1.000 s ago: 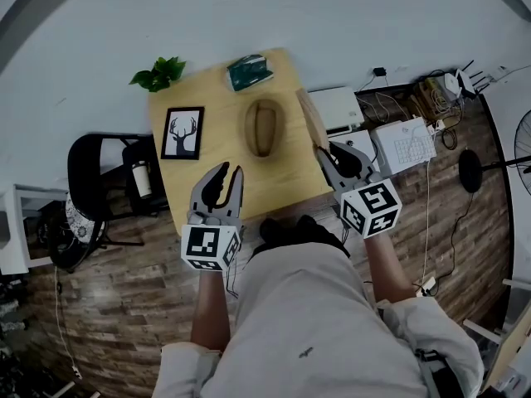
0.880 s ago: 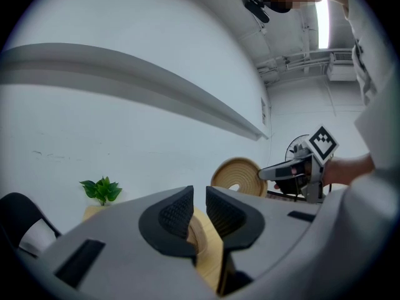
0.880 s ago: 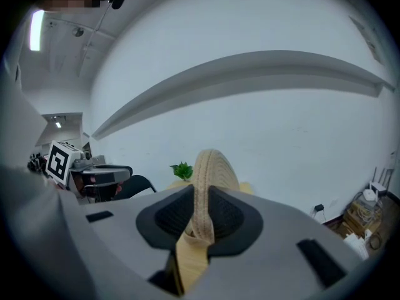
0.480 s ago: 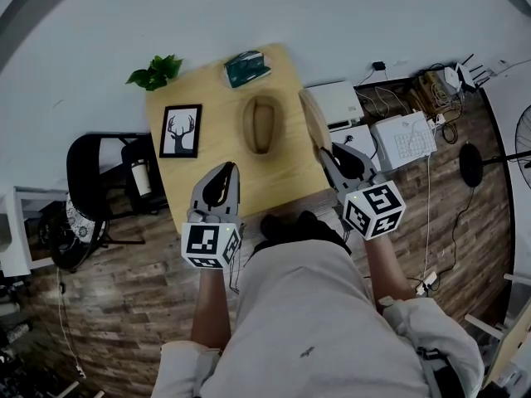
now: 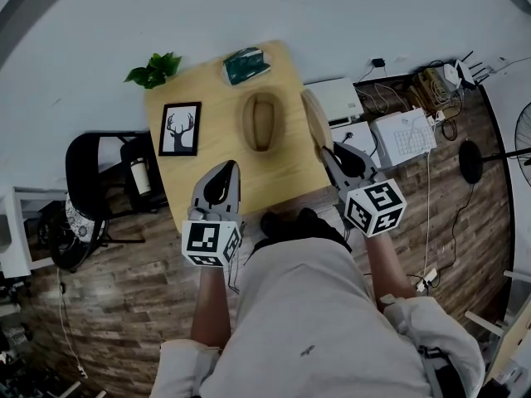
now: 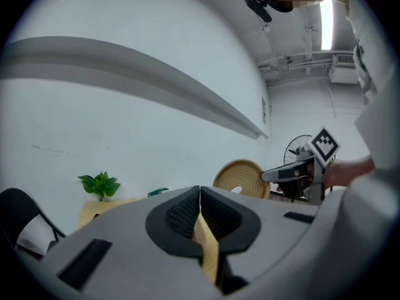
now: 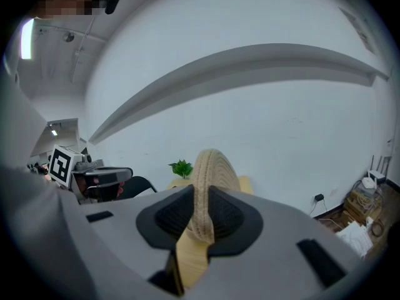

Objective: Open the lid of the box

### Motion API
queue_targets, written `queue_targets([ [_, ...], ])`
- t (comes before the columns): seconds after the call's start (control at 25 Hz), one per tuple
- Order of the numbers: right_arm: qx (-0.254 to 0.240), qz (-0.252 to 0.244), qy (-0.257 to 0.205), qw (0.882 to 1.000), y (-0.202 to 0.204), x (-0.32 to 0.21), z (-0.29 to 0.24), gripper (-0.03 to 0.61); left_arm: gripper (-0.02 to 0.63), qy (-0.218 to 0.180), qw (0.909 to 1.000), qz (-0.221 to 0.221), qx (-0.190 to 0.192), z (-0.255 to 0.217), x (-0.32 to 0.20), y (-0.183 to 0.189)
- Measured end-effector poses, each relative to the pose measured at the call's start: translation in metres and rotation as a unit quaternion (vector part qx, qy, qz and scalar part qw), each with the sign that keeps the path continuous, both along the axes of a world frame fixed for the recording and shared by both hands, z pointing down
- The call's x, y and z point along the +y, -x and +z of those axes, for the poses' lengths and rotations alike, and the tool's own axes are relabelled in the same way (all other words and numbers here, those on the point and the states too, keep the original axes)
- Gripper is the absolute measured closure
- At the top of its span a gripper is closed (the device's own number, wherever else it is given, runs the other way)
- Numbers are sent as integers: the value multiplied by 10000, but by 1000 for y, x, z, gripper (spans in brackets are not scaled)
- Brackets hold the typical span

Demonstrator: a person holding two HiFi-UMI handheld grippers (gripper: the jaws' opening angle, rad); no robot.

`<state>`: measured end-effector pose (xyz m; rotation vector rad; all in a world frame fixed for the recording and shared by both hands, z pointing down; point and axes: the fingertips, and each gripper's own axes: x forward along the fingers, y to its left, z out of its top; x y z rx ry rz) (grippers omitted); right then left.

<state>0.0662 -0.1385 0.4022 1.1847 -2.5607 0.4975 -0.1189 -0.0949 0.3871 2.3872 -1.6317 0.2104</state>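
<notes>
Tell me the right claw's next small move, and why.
Probably lower the lid flat onto the table beside the box. The right claw grips it on edge, clear of the box, which already lies open, so only setting it down seems left.

A lab staged as a home: a table [image 5: 217, 152] is carrying a plant [image 5: 154, 69] and picture [image 5: 180, 128], while cables [image 5: 431, 85], boxes [image 5: 402, 139] and a fan [image 5: 521, 143] are crowding the floor [image 5: 452, 214] at right.
</notes>
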Motion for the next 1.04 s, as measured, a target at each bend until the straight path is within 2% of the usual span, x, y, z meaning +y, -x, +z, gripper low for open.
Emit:
queue_targets([
  [1.04, 136, -104, -7, 9999, 5, -4, 0, 508, 604, 20, 10000, 55, -7, 3, -3, 2],
])
